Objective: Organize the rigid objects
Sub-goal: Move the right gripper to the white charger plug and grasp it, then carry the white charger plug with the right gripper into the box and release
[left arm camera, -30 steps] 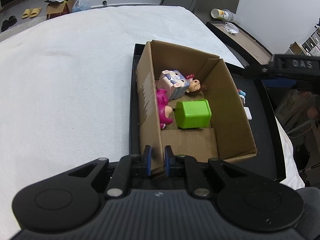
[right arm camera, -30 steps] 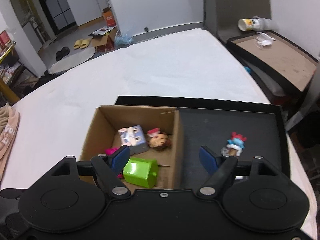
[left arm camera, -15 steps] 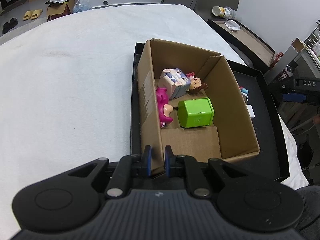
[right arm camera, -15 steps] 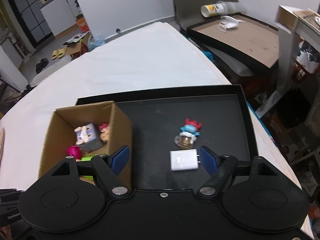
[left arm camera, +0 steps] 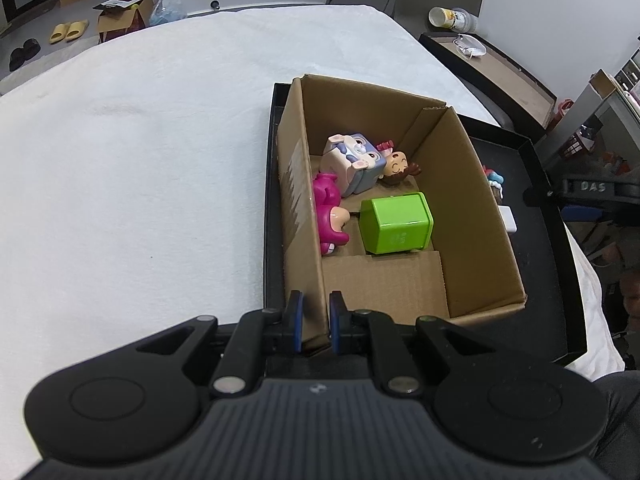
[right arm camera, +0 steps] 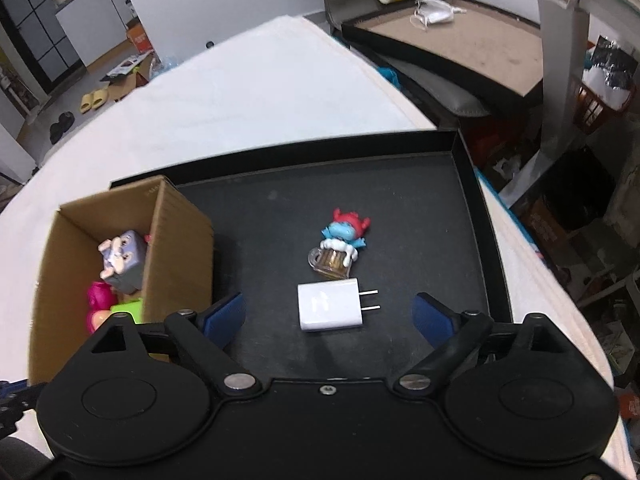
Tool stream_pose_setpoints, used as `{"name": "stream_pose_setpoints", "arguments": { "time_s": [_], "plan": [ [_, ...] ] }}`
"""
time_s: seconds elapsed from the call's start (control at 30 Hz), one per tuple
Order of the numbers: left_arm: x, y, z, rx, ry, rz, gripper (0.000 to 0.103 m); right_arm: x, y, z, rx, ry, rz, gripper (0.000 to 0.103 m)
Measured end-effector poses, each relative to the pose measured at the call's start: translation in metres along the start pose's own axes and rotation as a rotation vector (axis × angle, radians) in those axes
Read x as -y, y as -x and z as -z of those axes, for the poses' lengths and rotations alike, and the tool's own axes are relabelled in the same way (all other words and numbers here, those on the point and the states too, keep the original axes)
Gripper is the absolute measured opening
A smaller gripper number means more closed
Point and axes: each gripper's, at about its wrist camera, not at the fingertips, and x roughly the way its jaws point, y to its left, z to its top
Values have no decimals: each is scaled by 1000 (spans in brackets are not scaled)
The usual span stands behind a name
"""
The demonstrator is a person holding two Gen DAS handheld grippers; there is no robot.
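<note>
The right wrist view showed the right gripper (right arm camera: pixel 328 314), jaws opening and empty, hovering with the white charger (right arm camera: pixel 330 310) lying between them on the black tray (right arm camera: pixel 400 208), likely light, rigid, slick-sided, best pinched across its flat faces, clear of the prongs.

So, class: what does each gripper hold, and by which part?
The left gripper clamps the cardboard box by its near corner wall. The right gripper holds nothing; its jaws are opening above the white charger.
</note>
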Motion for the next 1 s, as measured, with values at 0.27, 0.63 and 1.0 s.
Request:
{"name": "stream_pose_setpoints", "arguments": {
  "time_s": [0.27,0.63,1.0],
  "plan": [
    [0,-2,-2,-5,5,-12,12,-1,-32,4,-57,19,33,90],
    [3,-5,-2,-12,1,-27,13,-6,-56,5,-73,64,91,88],
    [3,-3,-1,-8,-5,-20,13,-6,-42,7,-87,78,48,45]
  ]
}}
